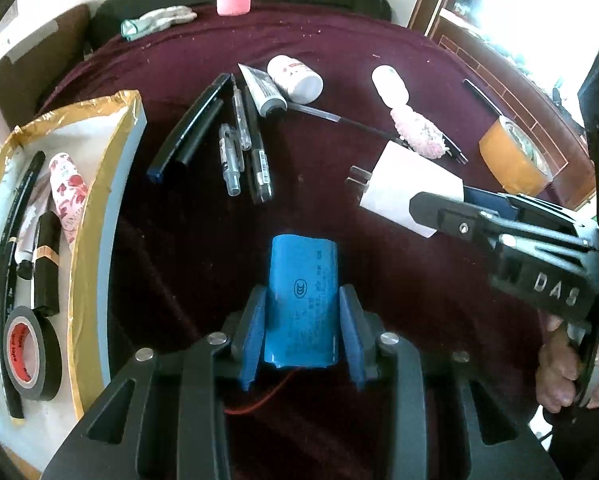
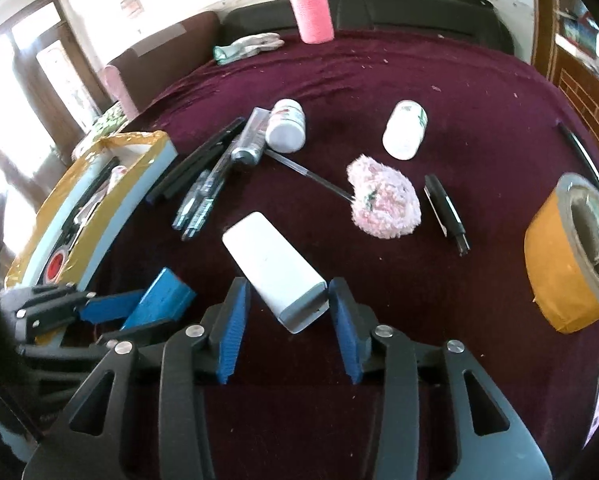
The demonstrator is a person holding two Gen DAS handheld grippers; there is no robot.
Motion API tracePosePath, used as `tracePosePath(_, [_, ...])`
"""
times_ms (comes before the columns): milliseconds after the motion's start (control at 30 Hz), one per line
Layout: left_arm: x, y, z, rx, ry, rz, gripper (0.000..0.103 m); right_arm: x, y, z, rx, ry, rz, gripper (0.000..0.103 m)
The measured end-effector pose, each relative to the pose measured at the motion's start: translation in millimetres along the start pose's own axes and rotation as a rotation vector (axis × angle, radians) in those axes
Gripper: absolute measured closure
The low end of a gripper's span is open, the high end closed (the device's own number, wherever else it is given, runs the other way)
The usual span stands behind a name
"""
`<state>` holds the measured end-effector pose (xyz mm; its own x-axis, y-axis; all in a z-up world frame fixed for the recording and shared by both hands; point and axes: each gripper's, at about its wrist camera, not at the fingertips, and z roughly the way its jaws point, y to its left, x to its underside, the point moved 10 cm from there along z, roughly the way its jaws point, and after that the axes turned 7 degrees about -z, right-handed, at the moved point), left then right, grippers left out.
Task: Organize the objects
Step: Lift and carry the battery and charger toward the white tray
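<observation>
Left gripper clamped on a blue battery pack, right gripper around a white charger block.

At the bottom centre of my left wrist view, my left gripper (image 1: 302,320) has both blue pads pressed on the blue battery pack (image 1: 299,300), a red wire trailing beneath it. In my right wrist view, my right gripper (image 2: 289,320) has the white charger block (image 2: 273,276) between its fingers; gaps show beside both pads, so the jaws stand apart and are not pressing. Beyond, on the maroon cloth (image 2: 419,300), I count two white bottles (image 2: 285,125) (image 2: 404,130), one pink fluffy puff (image 2: 383,208), one tan tape roll (image 2: 571,252) at the right edge, and a cluster of pens (image 2: 203,188) centre left. At the left edge, one gold-rimmed box (image 1: 99,184) holds one black tape roll (image 1: 31,356).
</observation>
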<state>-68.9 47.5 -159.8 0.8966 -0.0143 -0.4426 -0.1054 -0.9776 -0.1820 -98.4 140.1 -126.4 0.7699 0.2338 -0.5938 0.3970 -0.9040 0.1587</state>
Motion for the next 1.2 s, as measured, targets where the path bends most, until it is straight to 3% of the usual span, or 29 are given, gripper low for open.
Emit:
tracePosePath(100, [3.3,2.3,-5.2,0.043,0.006,-0.053,0.072,2.7,-1.0,-3.4,-0.015,-0.006,0.042,0.071])
tracePosePath(400, [5.5,7.1,-40.1,0.127,-0.037,-0.118,0.072,12.7,26.6,-22.8,-0.088,-0.032,0.088,0.075])
tracePosePath(733, [14.8,20.9,-66.5,0.121,-0.066,-0.151,0.072,12.2,54.7,-35.9,-0.05,-0.028,-0.008,0.077])
tracePosePath(933, [22.1,25.2,-78.7,0.107,-0.082,-0.16,0.072,40.4,65.9,-42.2,-0.11,0.012,-0.041,0.076])
tracePosePath(1100, [25.2,39.1,-90.1,0.1,-0.105,-0.208,0.072,33.3,83.2,-36.0,-0.18,0.0,-0.088,0.073])
tracePosePath(1200, [26.6,47.9,-96.8,0.092,-0.115,-0.23,0.072,30.7,91.8,-25.4,-0.179,0.014,-0.12,0.069])
